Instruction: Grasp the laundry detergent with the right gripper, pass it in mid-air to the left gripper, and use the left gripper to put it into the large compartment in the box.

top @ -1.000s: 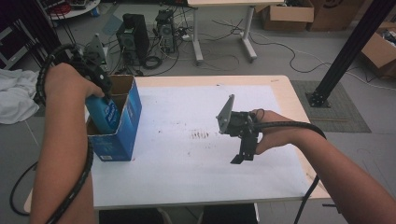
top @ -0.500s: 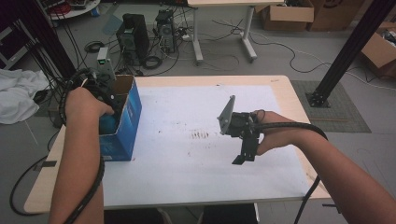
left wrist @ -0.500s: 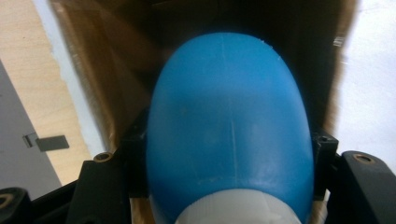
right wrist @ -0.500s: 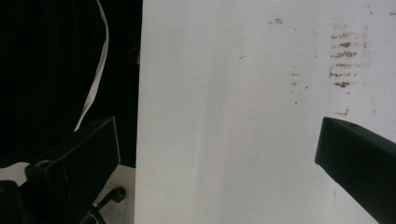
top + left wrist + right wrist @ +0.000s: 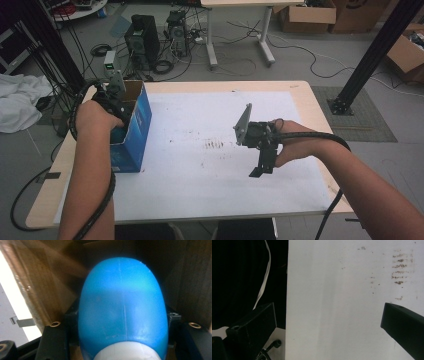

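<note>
An open blue cardboard box (image 5: 131, 135) stands at the left side of the table. My left gripper (image 5: 122, 325) reaches down into it, shut on a rounded blue bottle (image 5: 122, 295) with a white end toward the camera; brown box walls (image 5: 37, 290) surround it. In the high view the hand and the box hide the bottle and the left jaws. My right gripper (image 5: 261, 167) hovers over the white sheet (image 5: 200, 115) right of centre, jaws pointing down and toward the near edge. The right gripper (image 5: 329, 322) is open with nothing between its jaws.
Brown smudges (image 5: 215, 145) mark the middle of the sheet. The wooden table edge (image 5: 305, 95) frames the sheet. Beyond the table are computer towers (image 5: 142, 40), floor cables and a second desk; a black post (image 5: 370, 55) rises at right, a white cloth (image 5: 20, 105) lies at left.
My left gripper carried the blue bottle from above the box rim down into the box, the hand moving away from the near edge. The right gripper has stayed put.
</note>
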Demonstrator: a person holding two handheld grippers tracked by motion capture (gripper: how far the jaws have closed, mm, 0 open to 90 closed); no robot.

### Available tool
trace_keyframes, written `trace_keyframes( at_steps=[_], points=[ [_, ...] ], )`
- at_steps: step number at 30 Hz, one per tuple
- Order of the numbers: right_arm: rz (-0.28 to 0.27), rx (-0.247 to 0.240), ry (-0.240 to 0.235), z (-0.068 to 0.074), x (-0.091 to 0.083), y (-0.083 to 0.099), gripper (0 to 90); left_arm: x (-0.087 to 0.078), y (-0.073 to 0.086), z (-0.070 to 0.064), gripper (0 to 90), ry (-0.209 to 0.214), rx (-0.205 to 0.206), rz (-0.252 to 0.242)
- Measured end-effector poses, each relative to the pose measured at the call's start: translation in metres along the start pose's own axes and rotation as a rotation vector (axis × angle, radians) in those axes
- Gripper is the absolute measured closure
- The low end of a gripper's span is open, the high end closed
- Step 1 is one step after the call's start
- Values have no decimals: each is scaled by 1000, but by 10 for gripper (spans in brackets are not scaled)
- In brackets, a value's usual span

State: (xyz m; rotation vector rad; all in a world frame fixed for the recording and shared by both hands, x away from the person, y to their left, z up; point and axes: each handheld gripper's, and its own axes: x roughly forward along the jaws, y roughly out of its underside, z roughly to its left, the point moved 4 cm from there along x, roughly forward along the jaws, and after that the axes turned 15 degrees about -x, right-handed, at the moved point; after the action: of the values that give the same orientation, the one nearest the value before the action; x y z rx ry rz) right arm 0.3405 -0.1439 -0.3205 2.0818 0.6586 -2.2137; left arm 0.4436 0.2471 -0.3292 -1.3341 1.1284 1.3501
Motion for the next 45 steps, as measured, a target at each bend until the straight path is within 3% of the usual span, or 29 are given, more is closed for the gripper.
trace_keyframes(
  at_steps=[5, 10, 24, 33, 45],
  points=[
    [0, -5, 4, 0, -1, -2, 0, 0, 0, 1, 380, 6, 5, 5],
    [0, -2, 9, 1, -2, -2, 0, 0, 0, 5, 379, 35, 2, -21],
    [3, 7, 9, 4, -2, -1, 0, -1, 1, 5, 370, 41, -21, -23],
    [2, 7, 11, 5, -2, 1, 0, -10, 1, 3, 314, 48, -26, -50],
    [-2, 7, 11, 6, -2, 3, 0, -24, 3, 1, 255, 9, -20, -72]
  ],
)
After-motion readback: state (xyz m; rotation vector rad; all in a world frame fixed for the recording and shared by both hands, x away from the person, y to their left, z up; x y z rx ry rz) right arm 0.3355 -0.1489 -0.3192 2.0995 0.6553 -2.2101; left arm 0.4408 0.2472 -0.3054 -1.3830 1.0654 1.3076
